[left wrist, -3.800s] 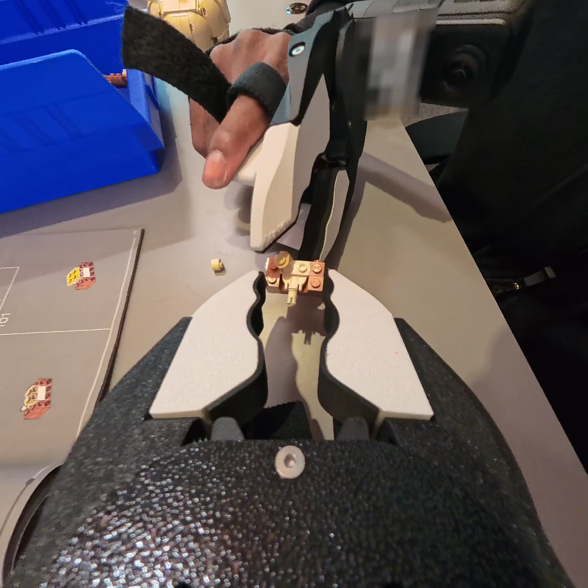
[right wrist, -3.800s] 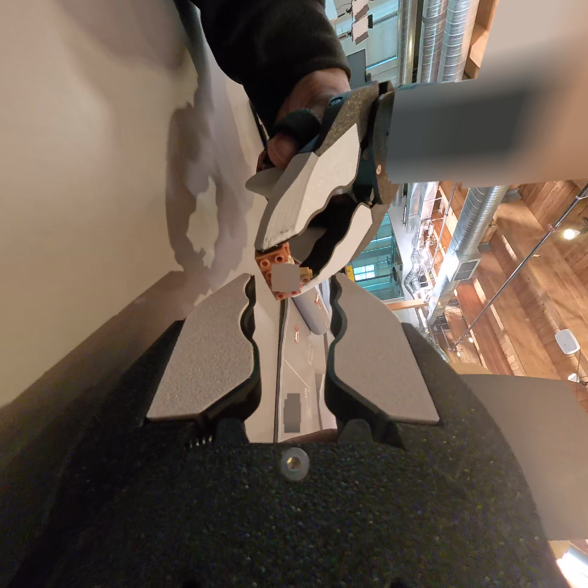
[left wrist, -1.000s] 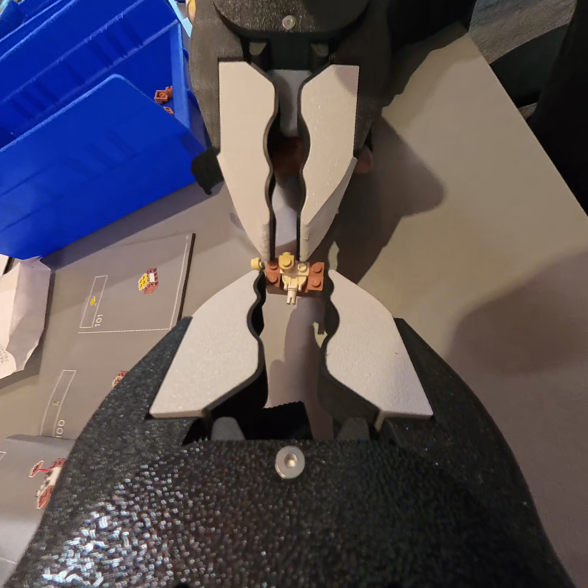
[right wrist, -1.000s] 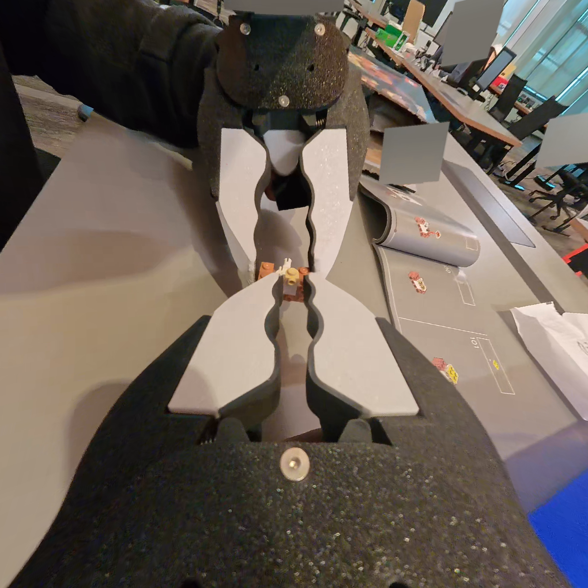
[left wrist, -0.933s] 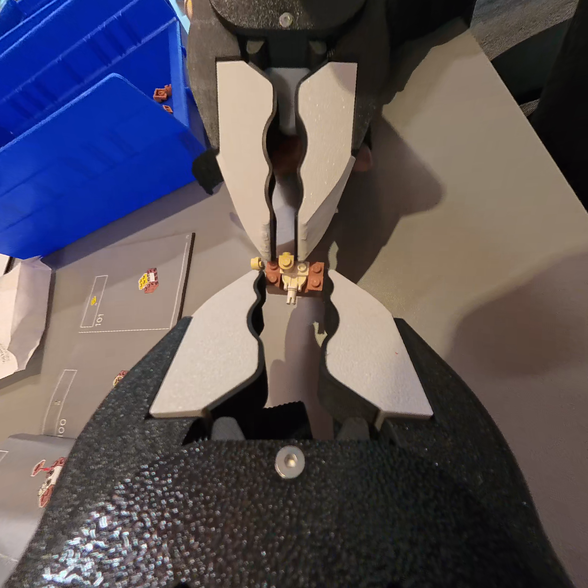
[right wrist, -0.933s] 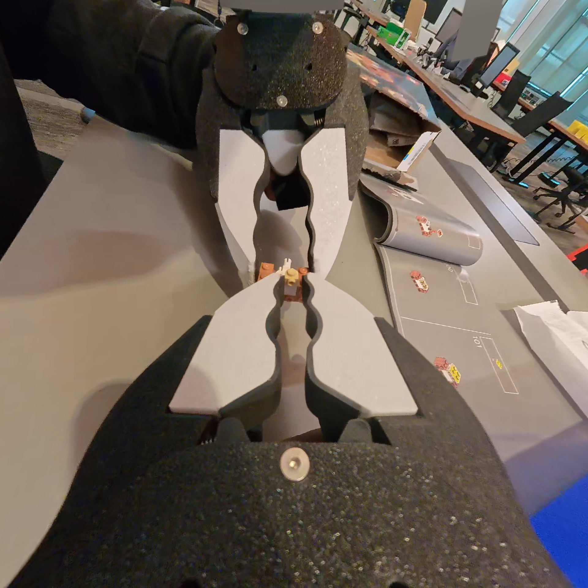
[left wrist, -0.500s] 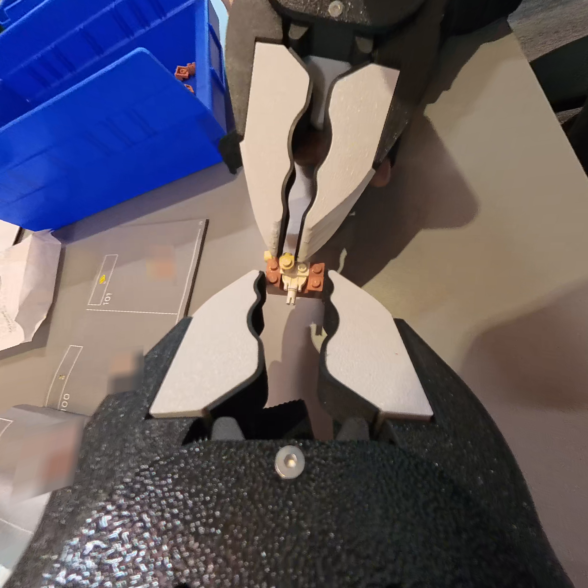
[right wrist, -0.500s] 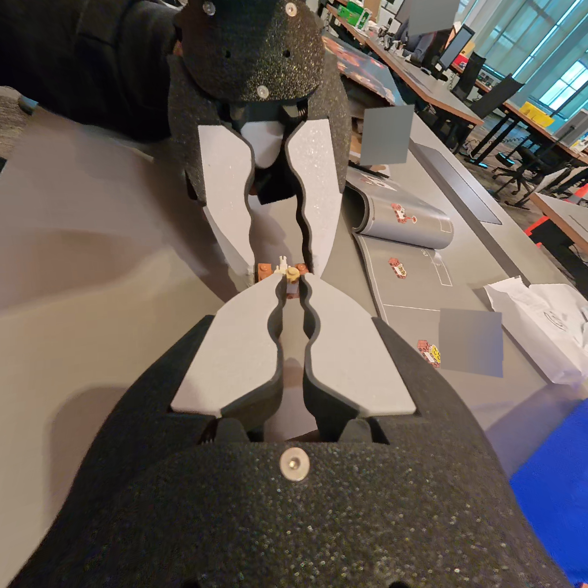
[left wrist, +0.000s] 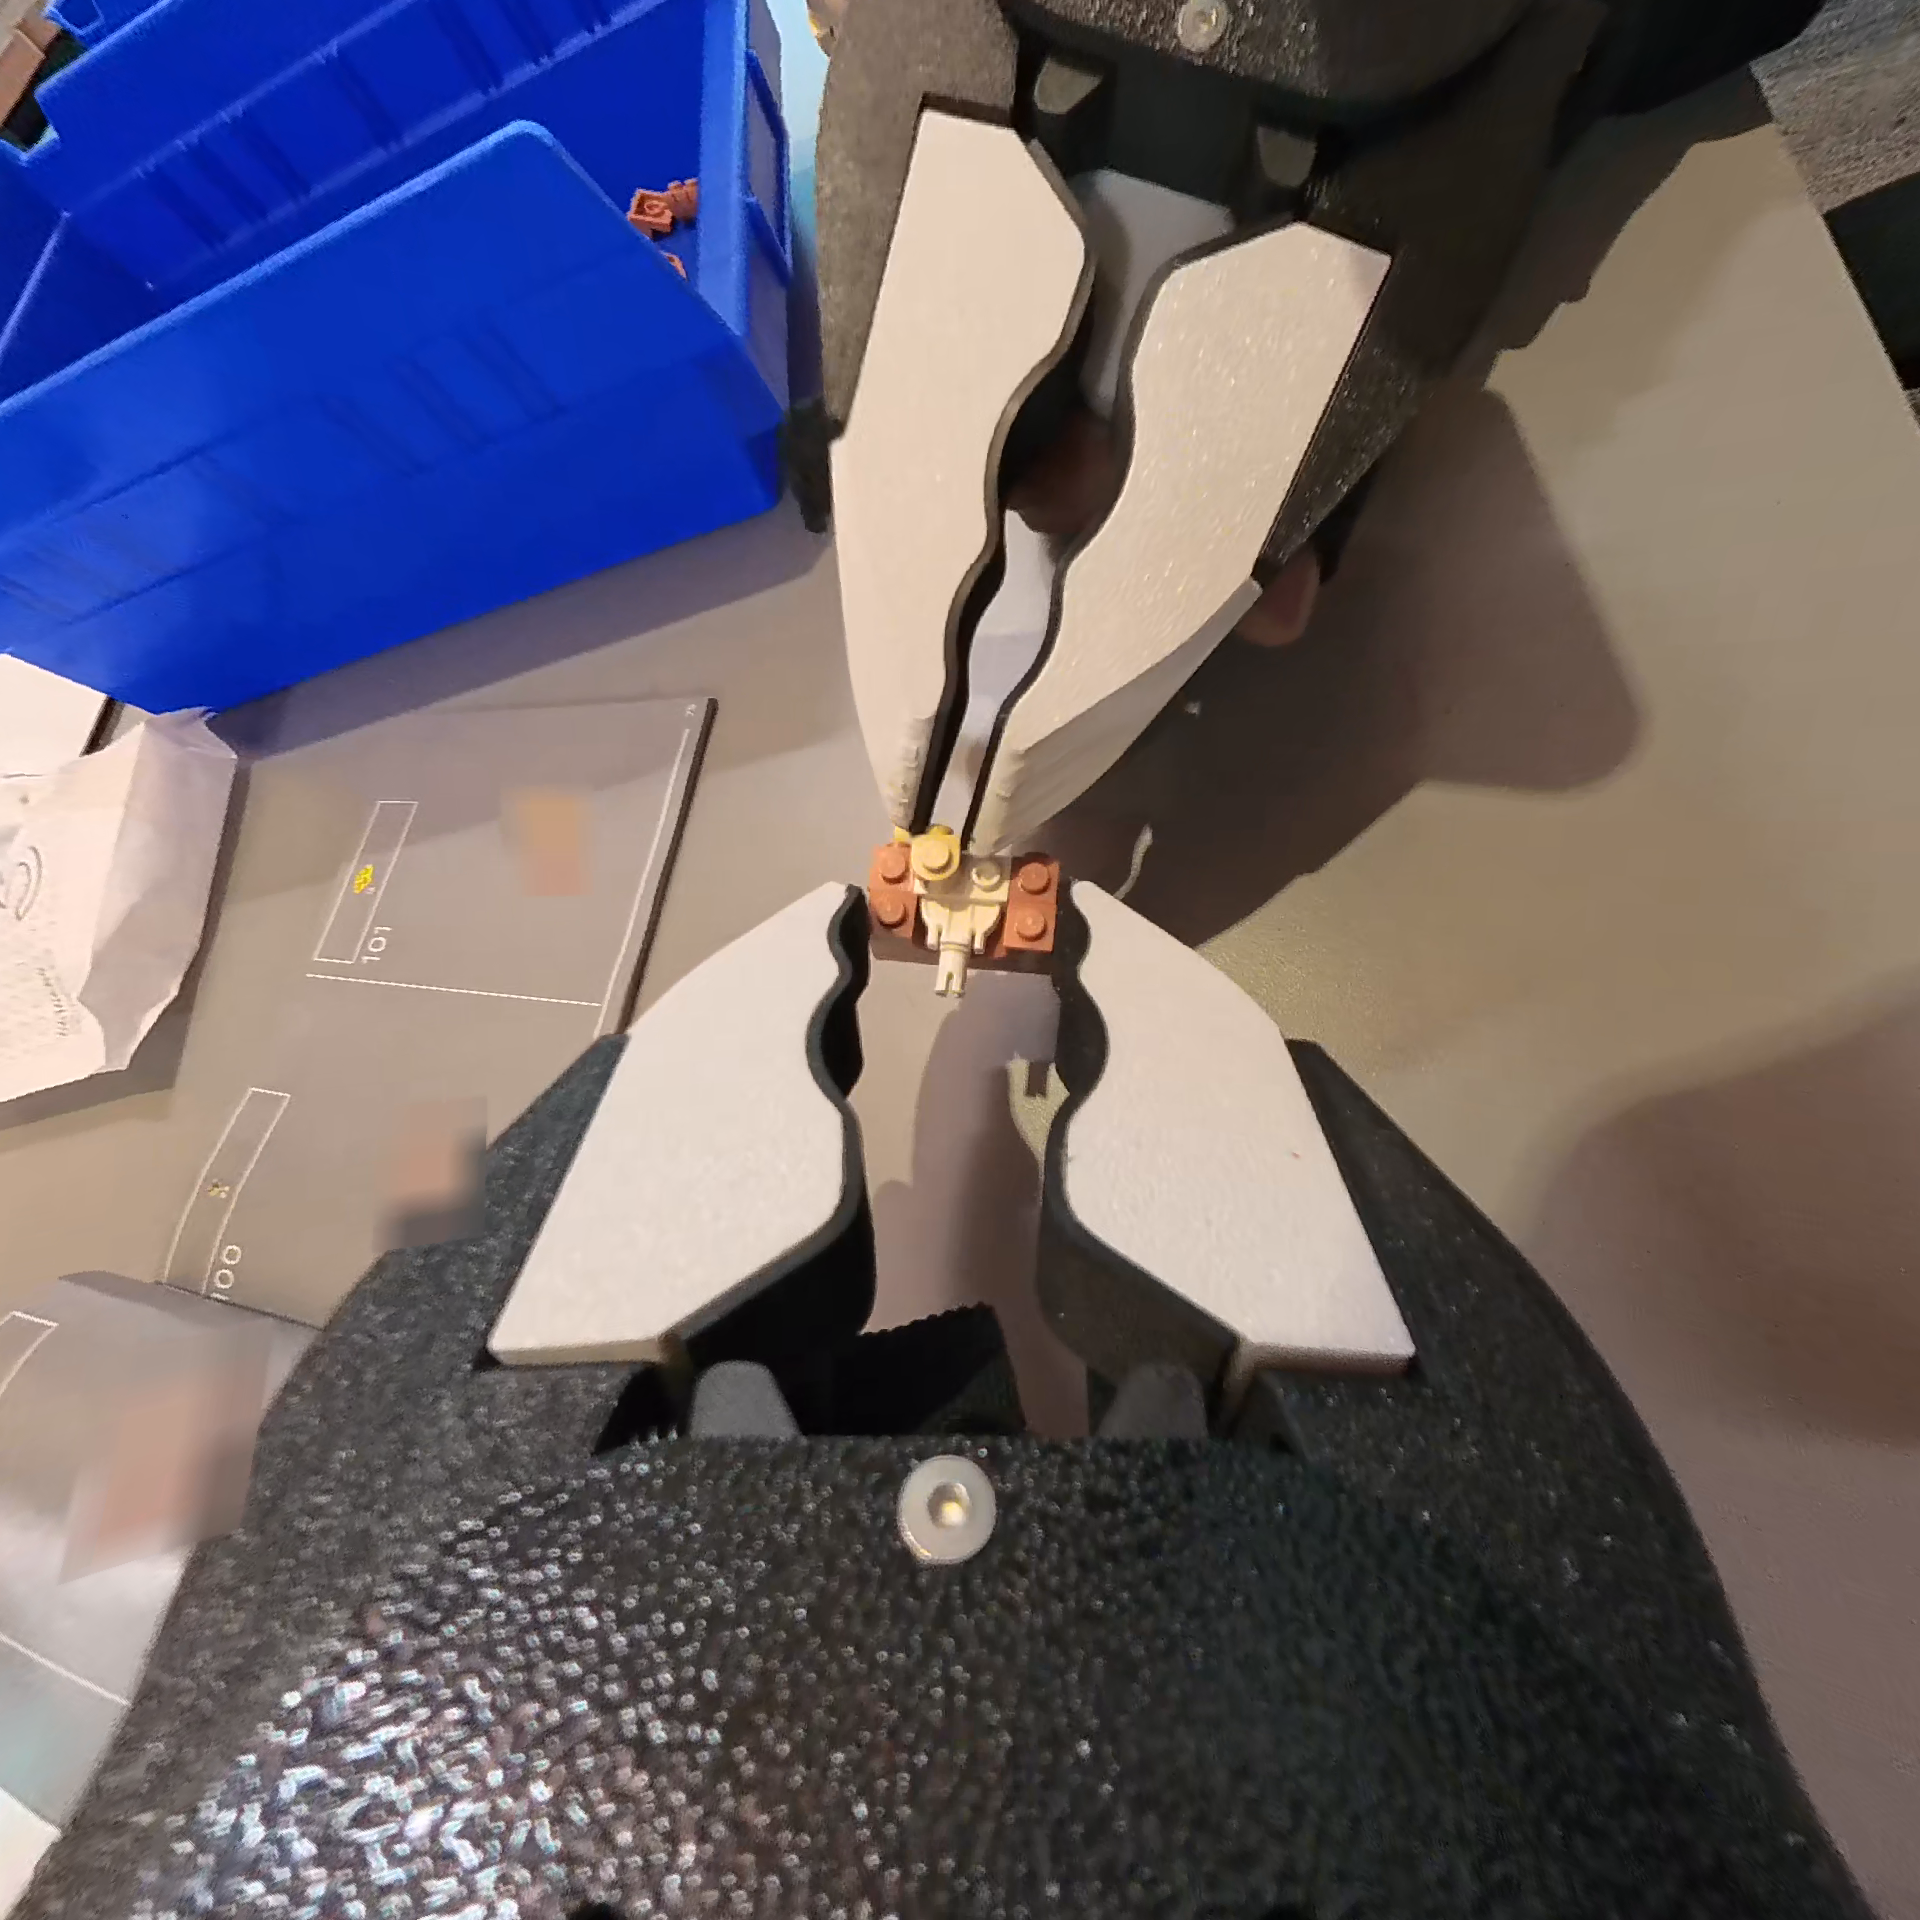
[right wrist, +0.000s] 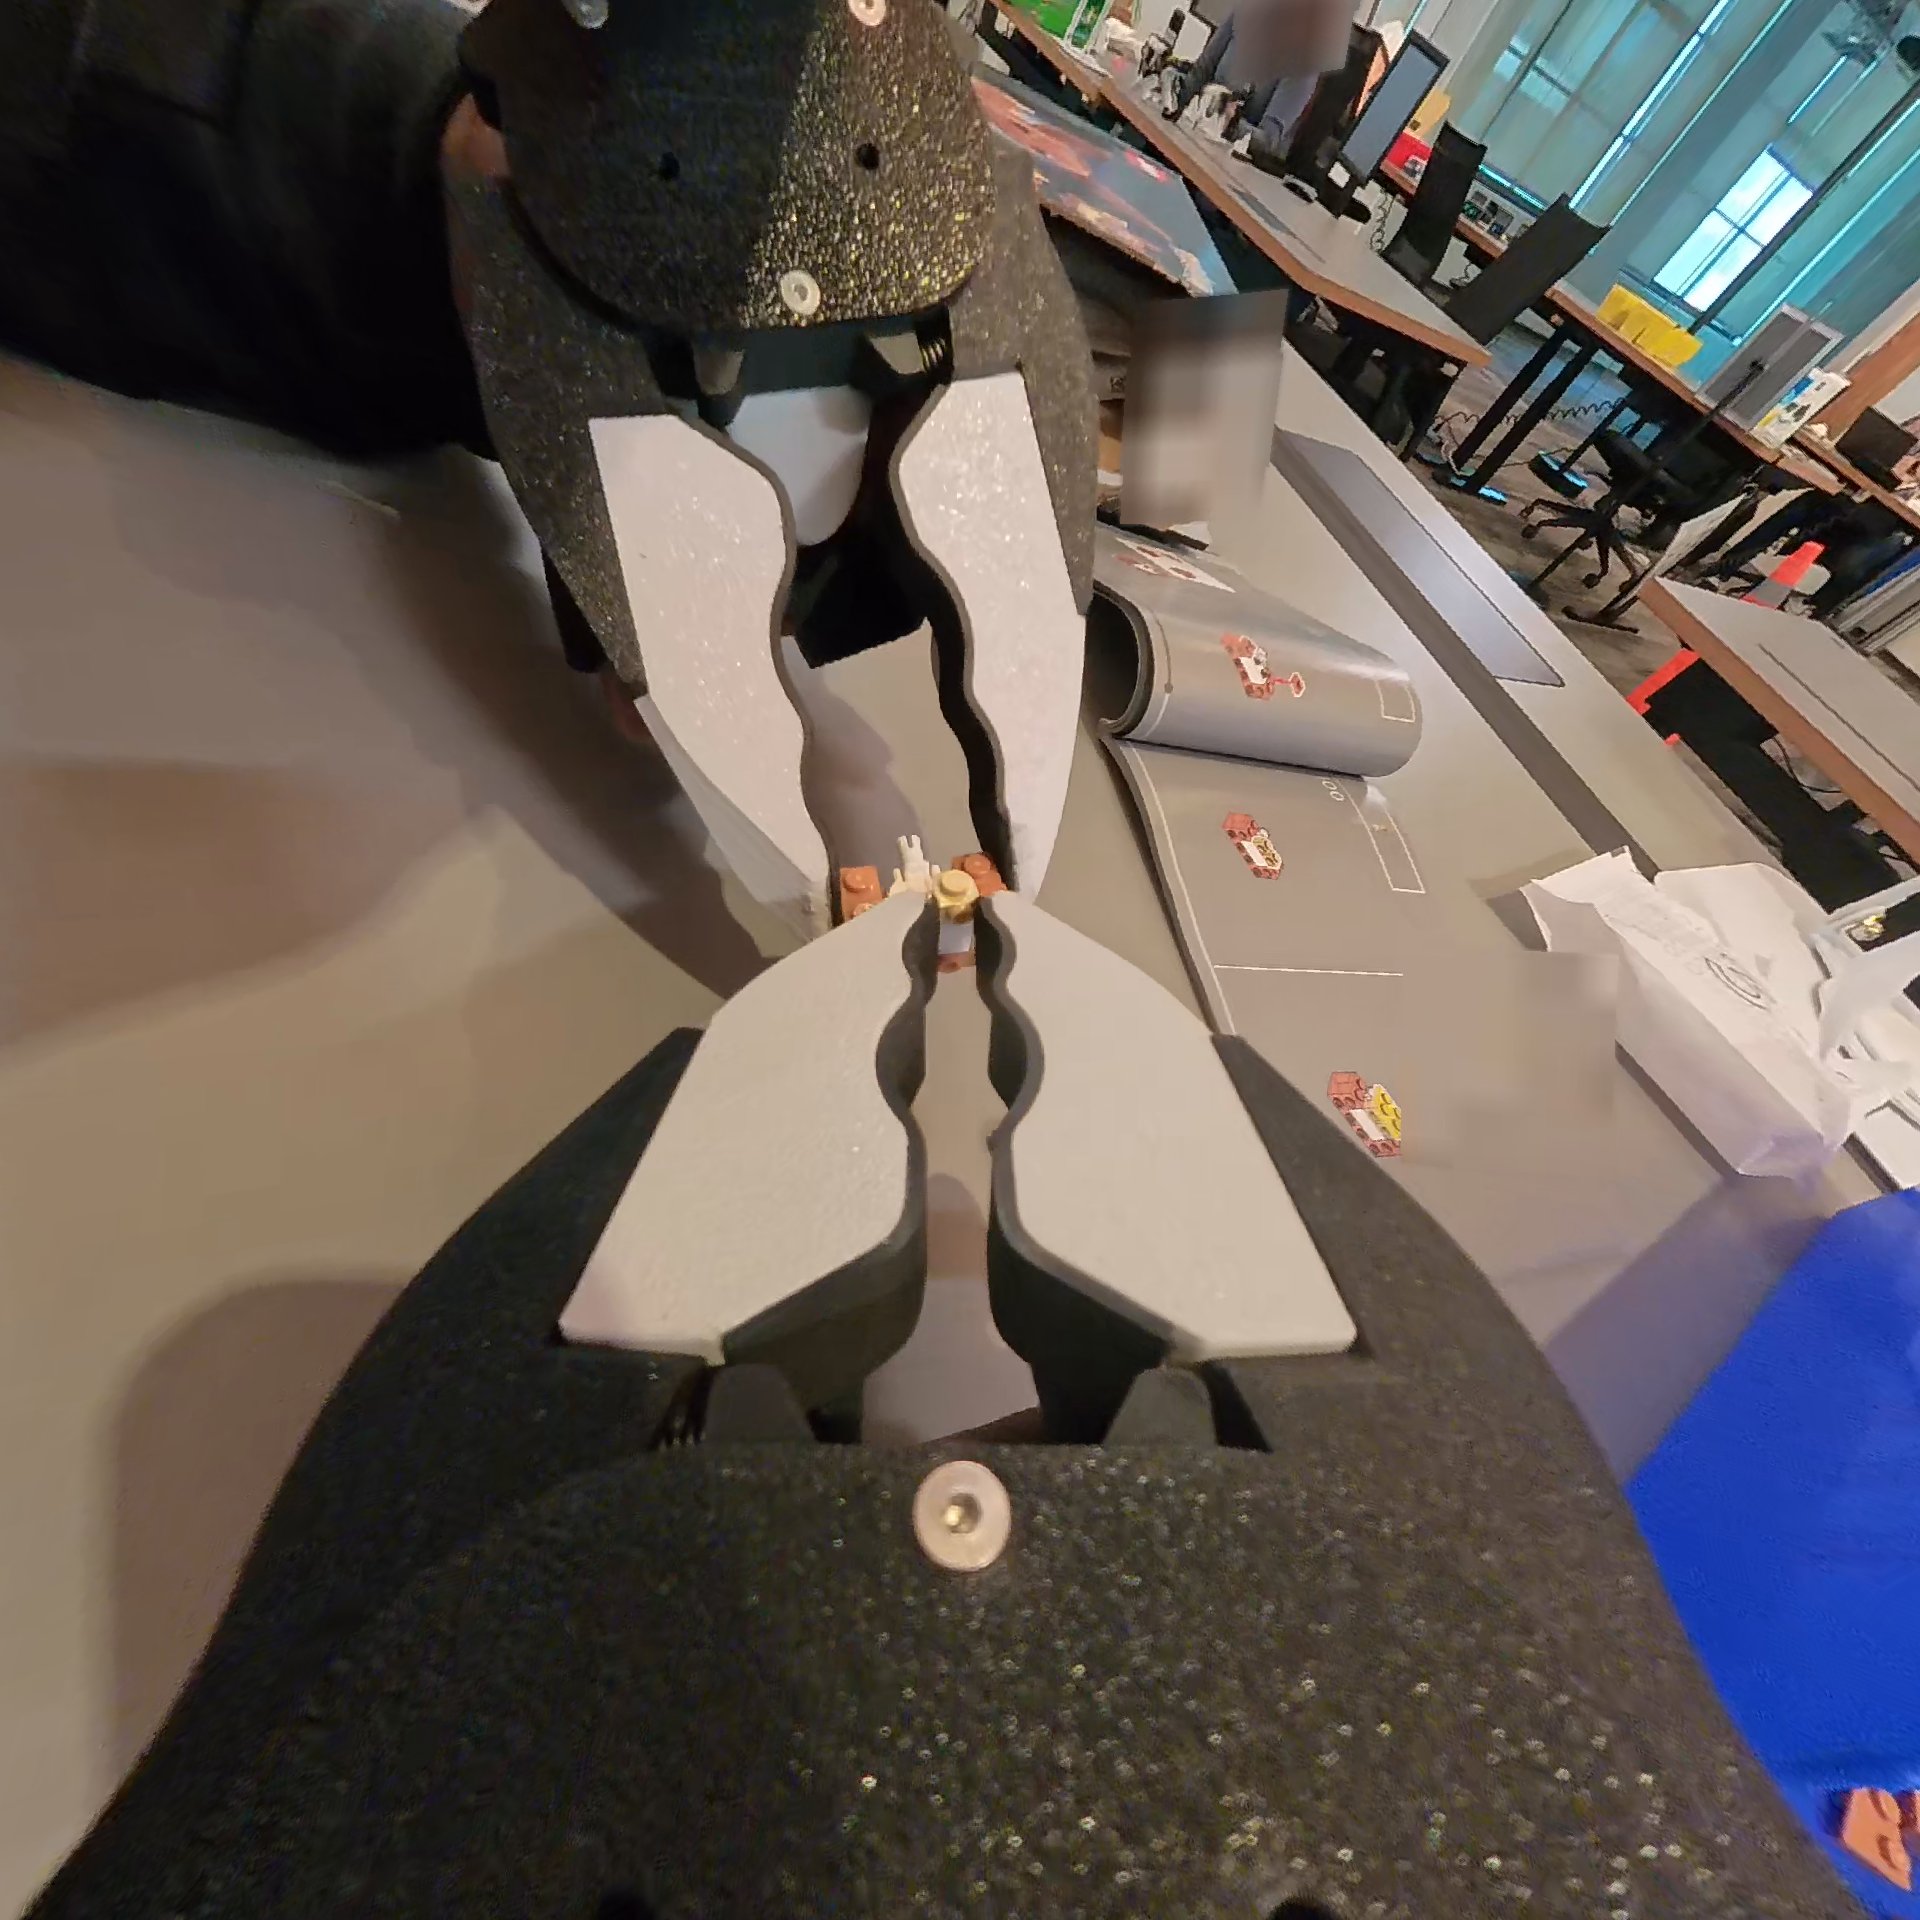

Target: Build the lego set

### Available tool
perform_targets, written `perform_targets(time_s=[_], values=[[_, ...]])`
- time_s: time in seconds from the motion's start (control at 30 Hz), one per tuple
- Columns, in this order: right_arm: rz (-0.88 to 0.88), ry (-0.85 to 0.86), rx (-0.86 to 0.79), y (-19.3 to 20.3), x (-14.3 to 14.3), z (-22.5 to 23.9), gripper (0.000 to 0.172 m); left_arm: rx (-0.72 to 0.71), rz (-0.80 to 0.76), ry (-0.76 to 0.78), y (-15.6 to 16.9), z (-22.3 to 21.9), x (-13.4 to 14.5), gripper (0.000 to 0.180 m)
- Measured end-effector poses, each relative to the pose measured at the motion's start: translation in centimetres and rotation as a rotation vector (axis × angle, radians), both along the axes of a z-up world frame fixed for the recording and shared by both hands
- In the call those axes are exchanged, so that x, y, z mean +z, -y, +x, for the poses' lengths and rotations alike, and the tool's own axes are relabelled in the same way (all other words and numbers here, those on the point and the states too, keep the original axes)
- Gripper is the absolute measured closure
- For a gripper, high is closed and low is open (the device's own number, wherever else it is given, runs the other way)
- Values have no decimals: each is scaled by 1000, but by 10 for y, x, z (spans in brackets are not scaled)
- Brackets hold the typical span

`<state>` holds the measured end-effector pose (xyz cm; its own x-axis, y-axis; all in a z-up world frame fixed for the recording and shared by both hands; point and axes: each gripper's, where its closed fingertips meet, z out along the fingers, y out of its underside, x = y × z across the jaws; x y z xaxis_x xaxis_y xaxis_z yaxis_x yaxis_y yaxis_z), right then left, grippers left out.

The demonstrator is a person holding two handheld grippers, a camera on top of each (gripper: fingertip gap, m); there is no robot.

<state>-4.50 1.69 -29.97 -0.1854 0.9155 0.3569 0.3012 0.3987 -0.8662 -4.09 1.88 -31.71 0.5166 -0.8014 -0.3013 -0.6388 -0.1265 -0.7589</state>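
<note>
A small brown brick assembly [left wrist: 964, 910] with a cream clip piece on top is clamped at its two ends between the fingertips of the left gripper [left wrist: 961, 920], held just above the grey bench [left wrist: 1558, 935]. On its far edge sits a tan round stud [left wrist: 937, 860], and the right gripper [right wrist: 954, 914], reaching in from the opposite side, has its narrow-set fingertips closed on that stud; in the right wrist view the stud [right wrist: 951, 889] shows right at the tips, with the brown bricks [right wrist: 860, 885] behind. The two grippers face each other tip to tip over the assembly.

To the left on the bench lies an open grey instruction booklet [left wrist: 468, 883] with small pictures of brick models, and beside it a crumpled white paper bag [left wrist: 94, 894]. Farther left and back stand blue storage bins [left wrist: 364, 364], one holding a few brown bricks [left wrist: 660, 213]. Beyond the bench, the right wrist view shows long desks with monitors and chairs [right wrist: 1507, 260].
</note>
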Motion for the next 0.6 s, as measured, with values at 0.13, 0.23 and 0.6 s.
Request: perform_targets(time_s=[0.13,0.23,0.6], values=[[-61,-11,20,0,4,2,164,13,7,33,-2,1,4,147],[-82,-15,46,0,5,4,152,24,0,59,-3,0,6,147],[-7,-29,109,6,4,7,143,3,-20,102,0,3,9,147]])
